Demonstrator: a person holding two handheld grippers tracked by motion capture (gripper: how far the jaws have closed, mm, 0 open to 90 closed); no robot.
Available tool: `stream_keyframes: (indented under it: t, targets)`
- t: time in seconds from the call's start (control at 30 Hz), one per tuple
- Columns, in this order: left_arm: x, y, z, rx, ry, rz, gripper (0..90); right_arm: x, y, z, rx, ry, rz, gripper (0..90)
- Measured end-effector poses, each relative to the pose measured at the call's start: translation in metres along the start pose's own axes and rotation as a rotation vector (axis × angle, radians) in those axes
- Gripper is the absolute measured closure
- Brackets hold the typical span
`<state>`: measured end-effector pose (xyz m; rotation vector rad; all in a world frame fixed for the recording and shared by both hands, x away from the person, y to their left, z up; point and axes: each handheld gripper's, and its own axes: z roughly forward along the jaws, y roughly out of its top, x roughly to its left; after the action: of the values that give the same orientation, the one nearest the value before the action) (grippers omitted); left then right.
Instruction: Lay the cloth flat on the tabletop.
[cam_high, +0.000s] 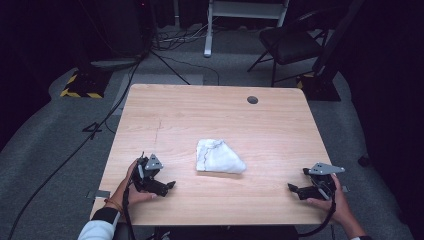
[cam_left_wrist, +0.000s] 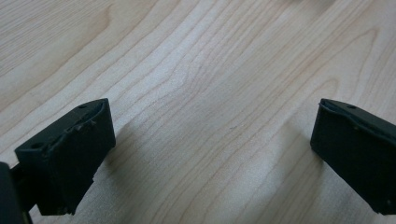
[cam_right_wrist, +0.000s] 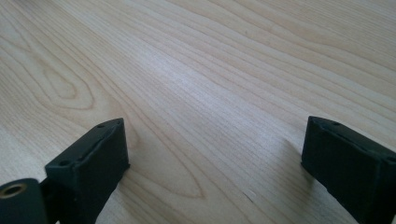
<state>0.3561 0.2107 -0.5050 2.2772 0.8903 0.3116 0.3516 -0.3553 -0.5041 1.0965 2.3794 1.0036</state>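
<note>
Starting at the left, we find the left hand-held gripper (cam_high: 171, 185) resting low on the wooden surface (cam_high: 170, 115), near the front edge, held in the person's left hand (cam_high: 131, 189). Its jaws stand wide apart, released, with bare wood grain between them in the left gripper view. At the middle of the surface we note a crumpled white cloth (cam_high: 219, 157), well apart from both tools. At the right, the right hand-held gripper (cam_high: 291, 188) lies near the front corner, likewise released, jaws spread over bare wood and grasping nothing.
</note>
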Motion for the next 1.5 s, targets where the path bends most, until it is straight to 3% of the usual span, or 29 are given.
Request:
stream_keyframes:
  t: [0.27,0.3,0.43,0.57,0.6,0.67,0.7,0.73,0.83,1.03,1.27,1.3,1.5]
  targets:
    - [0.0,0.0,0.0,-0.001,-0.003,0.004,0.1,0.001,0.006,0.002,0.022,-0.001,0.004,11.0]
    - [0.0,0.0,0.0,0.0,-0.003,0.006,0.1,0.002,0.009,0.003,0.018,0.009,-0.01,17.9]
    - [0.0,0.0,0.0,0.0,-0.006,0.006,0.1,0.007,0.017,0.006,0.02,0.007,-0.038,18.9]
    - [0.0,0.0,0.0,-0.001,-0.005,0.006,0.1,0.026,0.043,0.013,-0.018,0.045,-0.113,27.0]
    - [0.0,0.0,0.0,-0.001,-0.005,0.006,0.1,0.026,0.043,0.013,-0.018,0.045,-0.113,27.0]
    - [0.0,0.0,0.0,0.0,-0.005,0.006,0.1,0.042,0.06,0.023,-0.028,0.079,-0.169,30.5]
    - [0.0,0.0,0.0,0.0,-0.005,0.006,0.1,0.042,0.06,0.023,-0.028,0.079,-0.169,30.5]
    - [0.0,0.0,0.0,0.001,-0.006,0.004,0.1,0.053,0.073,0.031,-0.042,0.12,-0.193,32.1]
    - [-0.001,0.002,0.002,-0.001,-0.005,0.006,0.3,0.071,0.089,0.044,-0.052,0.169,-0.233,32.8]
    - [-0.008,0.009,0.008,0.001,-0.013,0.027,0.3,0.091,0.106,0.059,-0.054,0.217,-0.263,33.4]
    - [-0.015,0.026,0.023,-0.001,-0.043,0.049,0.3,0.102,0.115,0.072,-0.04,0.22,-0.278,38.9]
    - [-0.015,0.031,0.027,-0.001,-0.043,0.054,0.3,0.105,0.115,0.075,-0.035,0.223,-0.285,47.2]
    - [-0.016,0.041,0.036,-0.001,-0.046,0.058,0.4,0.102,0.111,0.071,-0.017,0.193,-0.313,73.6]
